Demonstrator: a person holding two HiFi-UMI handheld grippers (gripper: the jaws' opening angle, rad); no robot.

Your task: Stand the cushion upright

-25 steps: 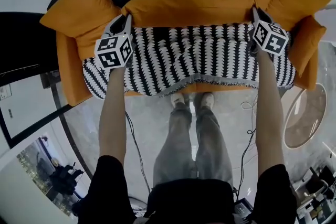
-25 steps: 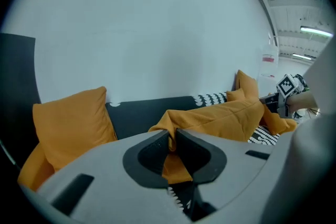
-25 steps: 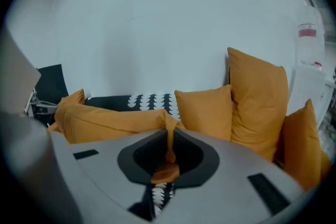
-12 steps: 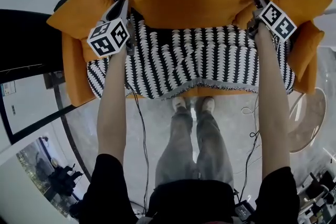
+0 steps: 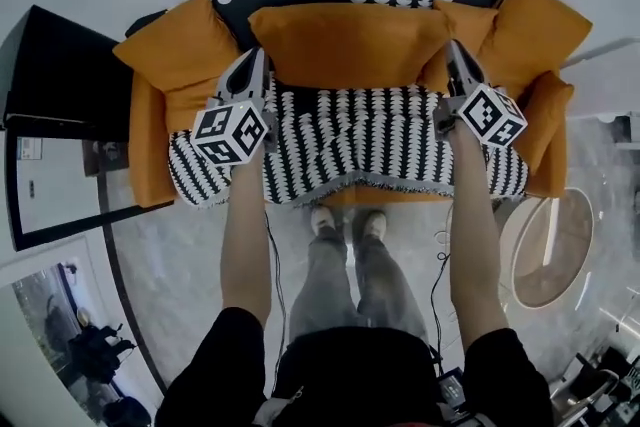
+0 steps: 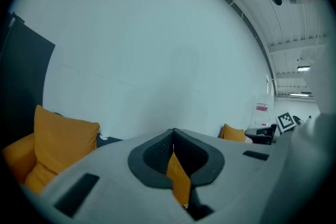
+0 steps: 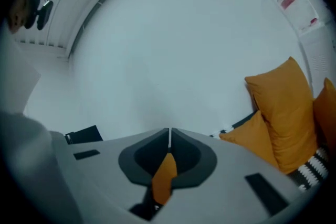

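Note:
A long orange cushion (image 5: 350,45) stands on its long edge against the back of the sofa, above the black-and-white patterned throw (image 5: 370,135) on the seat. My left gripper (image 5: 256,57) is shut on the cushion's left end, and a strip of orange cushion fabric (image 6: 179,178) is pinched between its jaws. My right gripper (image 5: 452,51) grips the right end. Its jaws have just been closing, with a fold of orange cushion fabric (image 7: 164,178) between them. Both grippers point almost level toward the white wall.
More orange cushions sit at the sofa's left end (image 5: 175,50) and right end (image 5: 535,25). A black cabinet (image 5: 50,115) stands to the left, a round table (image 5: 555,235) to the right. The person's legs (image 5: 345,265) are in front of the sofa.
Both grippers have risen together with the long cushion's ends, lifting it off the seat and up against the sofa back.

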